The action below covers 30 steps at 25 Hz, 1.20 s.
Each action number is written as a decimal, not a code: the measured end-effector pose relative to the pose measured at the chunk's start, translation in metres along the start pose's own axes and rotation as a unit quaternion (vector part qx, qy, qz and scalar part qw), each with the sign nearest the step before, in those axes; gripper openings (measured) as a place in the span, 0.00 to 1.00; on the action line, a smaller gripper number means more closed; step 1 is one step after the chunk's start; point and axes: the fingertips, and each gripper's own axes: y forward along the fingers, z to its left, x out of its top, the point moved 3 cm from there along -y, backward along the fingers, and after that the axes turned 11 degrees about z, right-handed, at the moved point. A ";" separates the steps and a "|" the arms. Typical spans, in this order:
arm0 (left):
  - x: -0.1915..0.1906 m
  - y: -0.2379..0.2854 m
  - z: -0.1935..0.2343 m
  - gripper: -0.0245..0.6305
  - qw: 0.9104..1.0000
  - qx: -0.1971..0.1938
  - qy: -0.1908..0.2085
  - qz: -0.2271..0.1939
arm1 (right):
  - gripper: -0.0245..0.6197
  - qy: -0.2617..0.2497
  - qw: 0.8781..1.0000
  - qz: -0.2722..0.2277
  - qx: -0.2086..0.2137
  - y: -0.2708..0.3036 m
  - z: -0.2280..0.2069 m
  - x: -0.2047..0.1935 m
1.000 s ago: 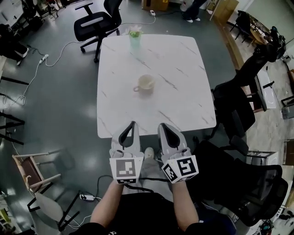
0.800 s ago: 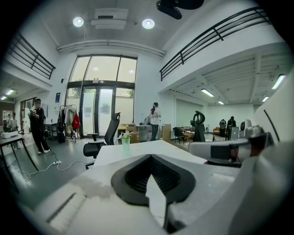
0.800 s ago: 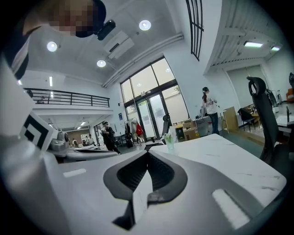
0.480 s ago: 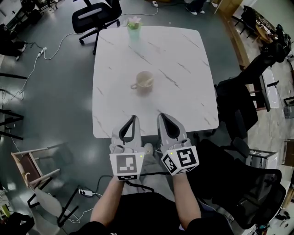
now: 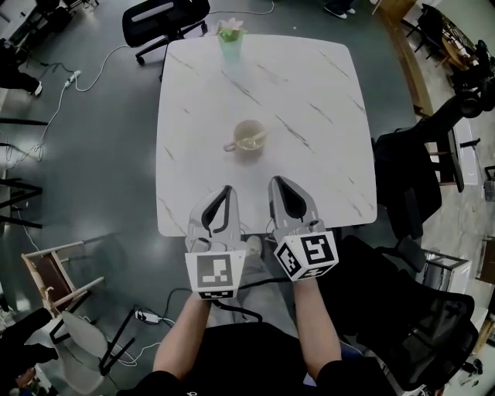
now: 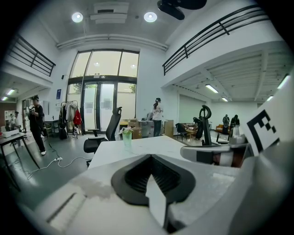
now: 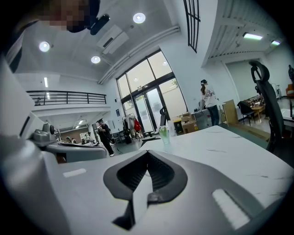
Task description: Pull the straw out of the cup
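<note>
A cream cup (image 5: 247,137) with a handle on its left stands mid-table on the white marble table (image 5: 325,100). A pale straw (image 5: 252,141) lies slanted inside it. Both grippers hover side by side over the table's near edge, short of the cup. My left gripper (image 5: 226,188) has its jaws together with nothing in them, and so does my right gripper (image 5: 277,180). In the left gripper view the closed left gripper (image 6: 150,158) hides the cup. The closed right gripper (image 7: 148,153) hides it in the right gripper view too.
A green cup with a plant (image 5: 230,40) stands at the table's far edge; the same green cup shows in both gripper views (image 6: 127,137) (image 7: 164,134). Black office chairs stand beyond the table (image 5: 165,17) and to the right (image 5: 418,178). A wooden chair (image 5: 54,282) and cables lie lower left.
Both grippers have moved forward, from in front of the table's near edge to over it, closer to the cup. Their jaws stayed together.
</note>
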 end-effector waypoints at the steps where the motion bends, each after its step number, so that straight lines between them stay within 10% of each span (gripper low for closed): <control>1: 0.001 0.003 0.002 0.04 1.000 0.000 -0.001 0.001 | 0.04 0.002 1.000 0.001 -0.001 0.005 -0.003 0.001; 30: -0.011 0.070 0.025 0.04 0.998 0.001 -0.048 0.036 | 0.23 0.047 0.998 0.047 -0.004 0.122 -0.058 -0.005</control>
